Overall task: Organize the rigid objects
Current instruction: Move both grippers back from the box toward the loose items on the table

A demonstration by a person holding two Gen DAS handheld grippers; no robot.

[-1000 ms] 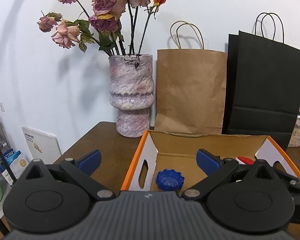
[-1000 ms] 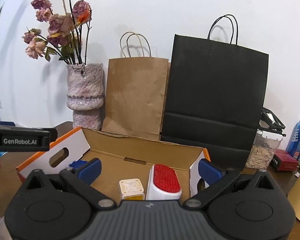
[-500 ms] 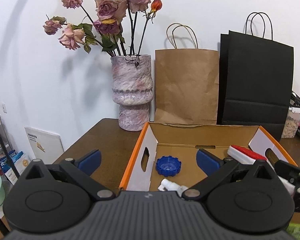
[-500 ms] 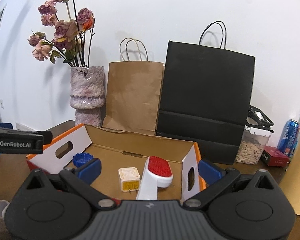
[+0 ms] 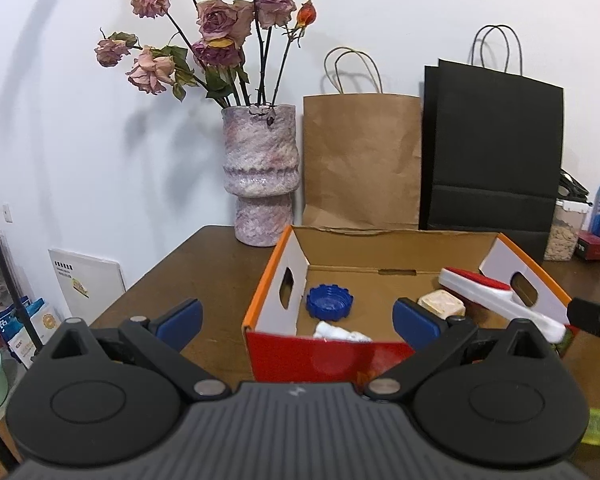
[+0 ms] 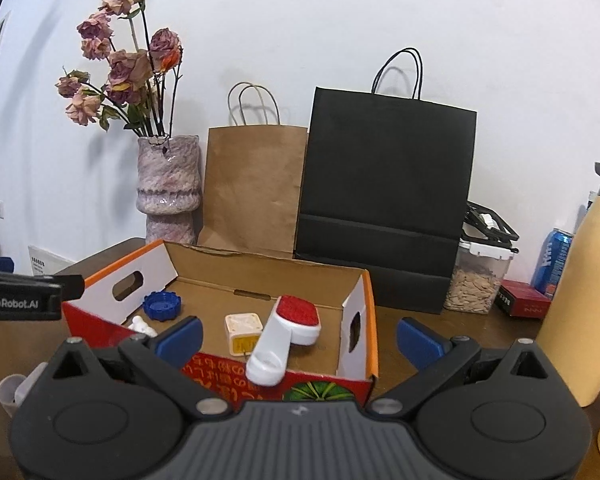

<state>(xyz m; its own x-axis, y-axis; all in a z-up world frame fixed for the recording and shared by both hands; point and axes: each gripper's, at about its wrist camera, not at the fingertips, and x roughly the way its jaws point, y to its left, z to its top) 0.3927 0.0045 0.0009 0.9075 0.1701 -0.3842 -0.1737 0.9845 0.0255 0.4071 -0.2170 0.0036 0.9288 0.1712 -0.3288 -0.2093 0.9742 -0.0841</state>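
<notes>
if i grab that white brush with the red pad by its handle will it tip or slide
The white plastic brush with the red pad looks rigid and probably light. Its handle overhangs the cardboard box's front wall, so it may pivot there. Smooth plastic could slip between the pads.

I see both wrist cameras sit low over the tabletop (image 5: 204, 268), facing the wall. My left looks from the cardboard box's (image 5: 340, 354) left front, my right from its right front; both share box, vase (image 6: 168, 192), bags.
</notes>
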